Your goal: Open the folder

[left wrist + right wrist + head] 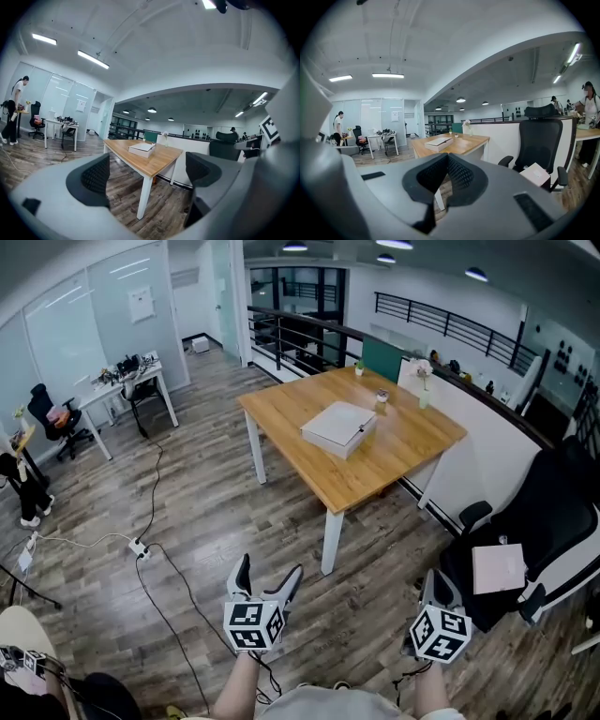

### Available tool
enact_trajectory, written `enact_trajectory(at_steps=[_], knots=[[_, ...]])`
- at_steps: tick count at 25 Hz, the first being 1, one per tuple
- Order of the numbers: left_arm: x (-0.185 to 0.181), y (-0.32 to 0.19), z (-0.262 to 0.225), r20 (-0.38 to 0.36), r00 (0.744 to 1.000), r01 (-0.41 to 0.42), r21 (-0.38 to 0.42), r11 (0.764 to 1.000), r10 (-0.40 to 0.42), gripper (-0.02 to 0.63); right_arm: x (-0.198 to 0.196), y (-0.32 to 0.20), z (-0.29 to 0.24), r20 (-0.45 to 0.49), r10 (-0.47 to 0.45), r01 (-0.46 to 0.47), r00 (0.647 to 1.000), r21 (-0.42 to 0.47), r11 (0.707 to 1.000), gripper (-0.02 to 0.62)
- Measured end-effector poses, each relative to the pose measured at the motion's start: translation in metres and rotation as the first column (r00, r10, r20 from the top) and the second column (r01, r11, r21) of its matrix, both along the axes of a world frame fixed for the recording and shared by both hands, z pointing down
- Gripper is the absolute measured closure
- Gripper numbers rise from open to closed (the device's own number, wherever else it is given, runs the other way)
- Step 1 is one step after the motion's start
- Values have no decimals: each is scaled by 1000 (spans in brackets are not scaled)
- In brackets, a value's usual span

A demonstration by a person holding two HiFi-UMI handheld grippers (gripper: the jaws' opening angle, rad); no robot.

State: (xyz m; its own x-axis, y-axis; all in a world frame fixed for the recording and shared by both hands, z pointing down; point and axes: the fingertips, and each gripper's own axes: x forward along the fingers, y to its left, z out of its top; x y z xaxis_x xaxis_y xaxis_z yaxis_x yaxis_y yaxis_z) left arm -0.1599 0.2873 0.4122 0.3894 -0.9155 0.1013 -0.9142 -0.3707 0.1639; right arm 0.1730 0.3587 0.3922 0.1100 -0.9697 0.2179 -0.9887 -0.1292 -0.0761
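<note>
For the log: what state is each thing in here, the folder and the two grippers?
Folder: closed, lying flat on the table, untouched.
Left gripper: open, nothing between its jaws.
Right gripper: shut, holding nothing.

Head view: high up, looks forward and steeply down at square light-wood table with white legs point(412, 442), well off. Left gripper view: low, near level, faces same table point(157, 161) corner-on. Right gripper view: low, level, further right. All three share table, flat white folder point(339, 427).
</note>
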Motion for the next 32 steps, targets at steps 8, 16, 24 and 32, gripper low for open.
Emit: enact_trajectory(at_steps=[8, 16, 24, 32], knots=[[-19, -18, 11, 8, 1000, -23, -18, 1000, 23, 107, -14, 5, 20, 10, 52, -51, 999, -36, 998, 594], [-21, -57, 23, -10, 999, -34, -34, 999, 34, 109, -11, -25, 22, 2, 79, -79, 997, -45, 996, 594], [-20, -124, 21, -22, 1000, -5, -35, 999, 4, 109, -9, -101, 17, 25, 43, -43, 999, -24, 999, 594], [-14, -204, 8, -18, 1000, 25, -25, 999, -25, 109, 4, -196, 9, 39, 9, -8, 999, -13, 1000, 594]])
